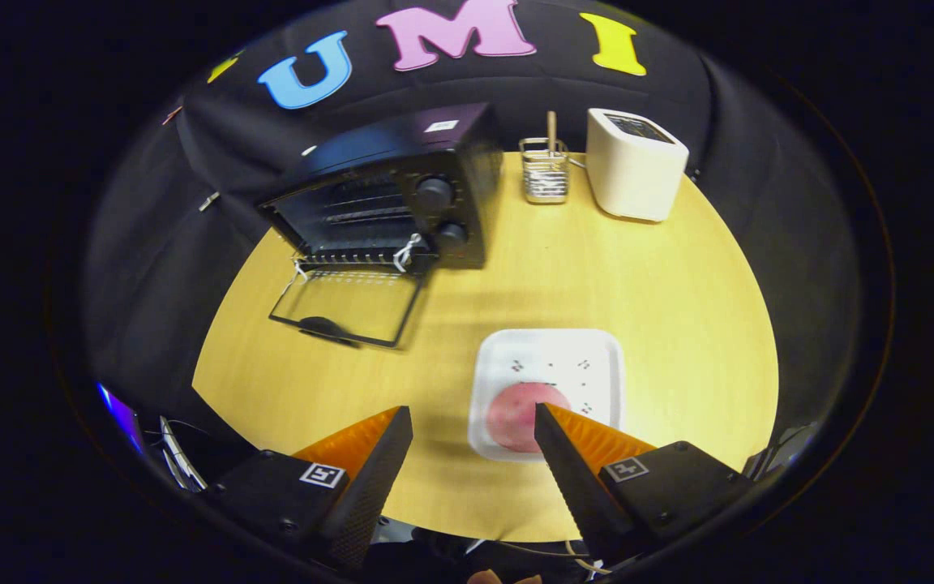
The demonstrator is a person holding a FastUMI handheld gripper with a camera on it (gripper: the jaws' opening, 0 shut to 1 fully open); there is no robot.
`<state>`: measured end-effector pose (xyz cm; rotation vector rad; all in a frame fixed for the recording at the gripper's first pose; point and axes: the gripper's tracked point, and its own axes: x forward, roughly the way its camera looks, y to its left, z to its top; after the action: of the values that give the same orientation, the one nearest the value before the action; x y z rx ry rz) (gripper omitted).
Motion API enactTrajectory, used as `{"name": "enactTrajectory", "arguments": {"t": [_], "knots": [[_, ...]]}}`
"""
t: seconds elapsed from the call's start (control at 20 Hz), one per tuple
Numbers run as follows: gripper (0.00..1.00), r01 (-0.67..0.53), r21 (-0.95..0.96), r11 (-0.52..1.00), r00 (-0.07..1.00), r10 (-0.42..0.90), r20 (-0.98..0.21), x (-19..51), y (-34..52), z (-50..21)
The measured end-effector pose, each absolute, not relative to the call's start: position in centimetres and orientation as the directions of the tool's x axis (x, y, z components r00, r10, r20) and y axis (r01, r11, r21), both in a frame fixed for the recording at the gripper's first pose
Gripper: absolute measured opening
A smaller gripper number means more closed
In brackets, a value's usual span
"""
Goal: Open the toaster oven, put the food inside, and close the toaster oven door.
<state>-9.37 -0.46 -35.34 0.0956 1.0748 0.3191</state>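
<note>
Pink and round, the food (pixel 516 414) lies on a white square tray (pixel 548 365) just ahead of my fingers, its right edge hidden behind the right fingertip. I see the gripper (pixel 473 422) with its fingers spread wide, gripping nothing, above the wooden desk (pixel 661 284). At eleven o'clock from the tray stands the black toaster oven (pixel 402 195), its glass door (pixel 345 307) folded down flat onto the desk. At one o'clock sits a white toaster (pixel 636 166), with a wire holder (pixel 544 172) beside it.
</note>
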Motion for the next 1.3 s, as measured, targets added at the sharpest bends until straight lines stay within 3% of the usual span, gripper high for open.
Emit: {"name": "enactTrajectory", "arguments": {"t": [0.4, 0.9, 1.05, 1.3], "knots": [[0.99, -0.127, 0.177, 0.976, 0.284, 0.207, -0.936, -5.7, -8.3, -40.9], [0.98, -0.168, 0.118, 0.979, 0.107, 0.137, -0.985, -5.8, -9.1, -46.8], [0.83, -0.137, 0.113, 0.984, 0.081, 0.124, -0.989, -6.2, -9.1, -47.3], [0.76, -0.198, 0.082, 0.977, 0.095, 0.102, -0.990, -6.1, -9.4, -47.4]]}}
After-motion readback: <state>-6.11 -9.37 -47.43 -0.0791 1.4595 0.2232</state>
